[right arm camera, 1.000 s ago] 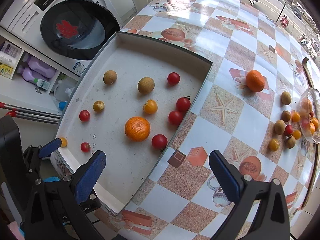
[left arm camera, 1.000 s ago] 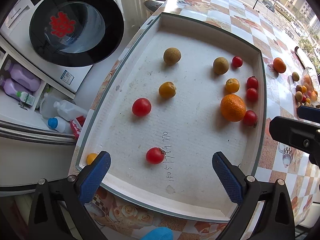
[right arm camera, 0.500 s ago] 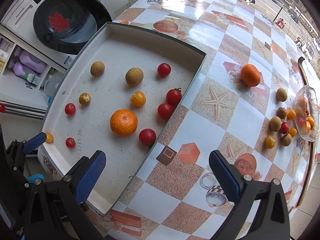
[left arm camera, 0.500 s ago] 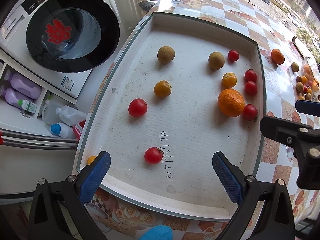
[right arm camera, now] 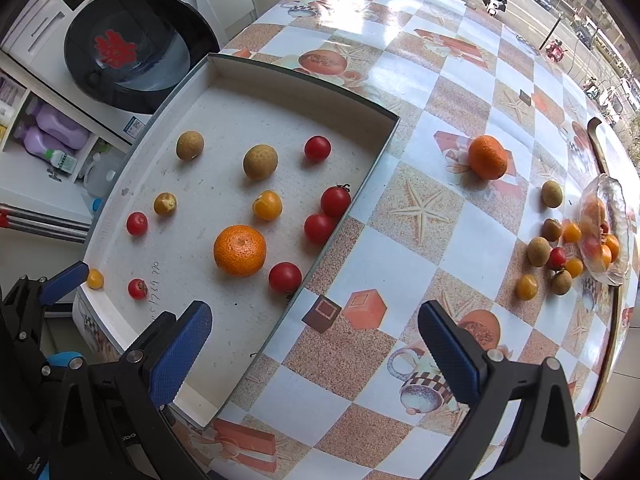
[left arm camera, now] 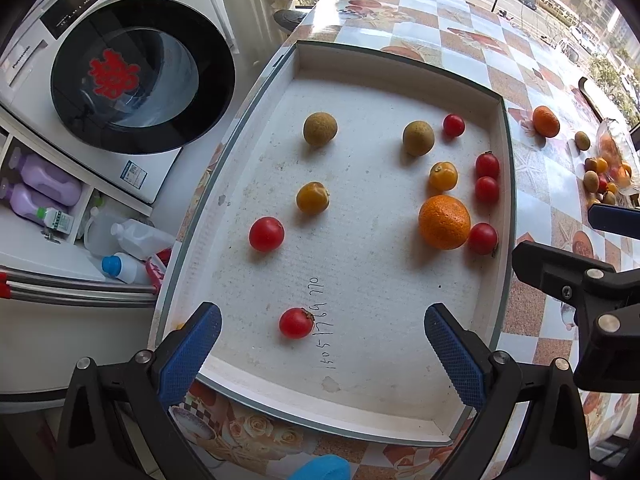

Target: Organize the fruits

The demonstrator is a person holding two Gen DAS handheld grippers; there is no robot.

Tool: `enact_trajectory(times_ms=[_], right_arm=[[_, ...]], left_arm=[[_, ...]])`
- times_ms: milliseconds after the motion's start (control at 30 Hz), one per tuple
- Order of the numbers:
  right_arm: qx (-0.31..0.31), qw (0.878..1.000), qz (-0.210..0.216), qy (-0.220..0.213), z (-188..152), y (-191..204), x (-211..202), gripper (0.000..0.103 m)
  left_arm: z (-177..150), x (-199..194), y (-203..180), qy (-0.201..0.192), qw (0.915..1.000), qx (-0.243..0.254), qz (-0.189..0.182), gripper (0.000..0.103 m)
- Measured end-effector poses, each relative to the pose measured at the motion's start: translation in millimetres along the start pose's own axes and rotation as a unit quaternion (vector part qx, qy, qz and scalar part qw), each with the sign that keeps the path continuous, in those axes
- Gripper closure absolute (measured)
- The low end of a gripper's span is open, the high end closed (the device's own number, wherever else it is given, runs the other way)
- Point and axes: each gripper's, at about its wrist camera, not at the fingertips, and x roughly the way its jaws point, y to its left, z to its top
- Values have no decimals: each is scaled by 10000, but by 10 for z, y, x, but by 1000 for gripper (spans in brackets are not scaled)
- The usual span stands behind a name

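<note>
A white shallow tray (left arm camera: 400,420) (right arm camera: 384,116) holds an orange (left arm camera: 444,222) (right arm camera: 239,251), several red cherry tomatoes, two brown longans (left arm camera: 320,129) (left arm camera: 418,138) and yellow-orange small fruits (left arm camera: 313,198). My left gripper (left arm camera: 322,346) hovers open above the tray's near edge, a red tomato (left arm camera: 296,323) between its fingers' line. My right gripper (right arm camera: 314,346) is open over the tray's right wall and the table. On the table lie a second orange (right arm camera: 487,157), a longan (right arm camera: 552,194) and a cluster of small fruits (right arm camera: 550,258) beside a glass bowl (right arm camera: 612,232).
The checkered tablecloth (right arm camera: 400,240) covers the table to the right of the tray. A washing machine (left arm camera: 132,76) and shelves with bottles (left arm camera: 48,192) stand left, below the table edge. A small yellow fruit (right arm camera: 95,279) lies in the tray's near left corner.
Both grippers have shifted slightly forward and right over the tray and table; the fruits have not moved. Both stay open.
</note>
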Motion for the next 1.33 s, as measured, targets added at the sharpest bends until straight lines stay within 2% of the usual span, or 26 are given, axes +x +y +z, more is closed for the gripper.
enact_trajectory(times_ms=[1100, 1333], right_arm=[[-64, 10000, -3, -48, -23, 63, -30, 0], [-136, 9999, 37, -85, -26, 99, 20, 0]], left_arm=[[-57, -13, -57, -52, 9998, 159, 122, 1], [-74, -37, -91, -271, 9991, 292, 160, 1]])
